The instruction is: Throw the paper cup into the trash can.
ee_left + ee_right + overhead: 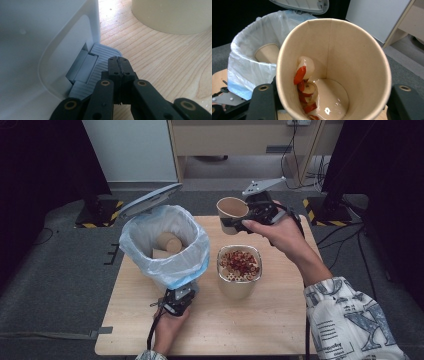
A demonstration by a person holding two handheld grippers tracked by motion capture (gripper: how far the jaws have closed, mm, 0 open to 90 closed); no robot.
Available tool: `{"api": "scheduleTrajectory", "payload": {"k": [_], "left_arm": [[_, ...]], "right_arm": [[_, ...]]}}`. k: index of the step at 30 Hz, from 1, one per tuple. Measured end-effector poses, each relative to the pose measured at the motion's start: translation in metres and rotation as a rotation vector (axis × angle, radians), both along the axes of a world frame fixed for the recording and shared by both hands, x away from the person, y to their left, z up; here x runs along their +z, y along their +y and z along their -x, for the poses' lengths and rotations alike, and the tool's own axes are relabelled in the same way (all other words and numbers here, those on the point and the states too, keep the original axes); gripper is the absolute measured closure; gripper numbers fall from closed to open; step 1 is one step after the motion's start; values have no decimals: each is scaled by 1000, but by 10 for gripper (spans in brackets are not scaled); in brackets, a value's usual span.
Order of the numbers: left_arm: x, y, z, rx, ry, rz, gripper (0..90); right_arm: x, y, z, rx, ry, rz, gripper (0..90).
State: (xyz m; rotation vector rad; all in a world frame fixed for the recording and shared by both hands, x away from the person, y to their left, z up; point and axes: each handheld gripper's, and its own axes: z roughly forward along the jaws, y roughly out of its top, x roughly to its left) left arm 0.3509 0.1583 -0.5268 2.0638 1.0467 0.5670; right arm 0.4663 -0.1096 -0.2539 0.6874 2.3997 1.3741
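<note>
1. Two paper cups in the open: one held cup (pixel 232 211), one strainer-topped cup (pixel 239 276) on the surface.
2. One pedal bin (pixel 165 251) with one raised lid (pixel 149 199).
3. One discarded cup (pixel 168 241) inside the bin.
4. Two grippers: left (pixel 176 301), right (pixel 252 212).

Matt paper cup (pixel 352 57), thin glossy plastic bin liner (pixel 192 265), smooth pale wood table (pixel 280 320).

Light wood surface (pixel 280 320) stands on grey carpet floor (pixel 55 285). White panel (pixel 130 150) at 11 o'clock; wooden furniture (pixel 240 140) w/ cables (pixel 292 155) at 12. Black stand bases w/ yellow-black hazard tape (pixel 117 212) at 10 and 2. Room edges dark; lighting even, overhead.
</note>
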Motion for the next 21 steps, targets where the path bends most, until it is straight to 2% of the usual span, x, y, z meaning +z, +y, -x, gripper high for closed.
{"api": "scheduleTrajectory", "payload": {"k": [21], "left_arm": [[0, 0, 0, 0, 0, 0, 890]], "right_arm": [[-1, 25, -1, 42, 9, -19, 366]]}}
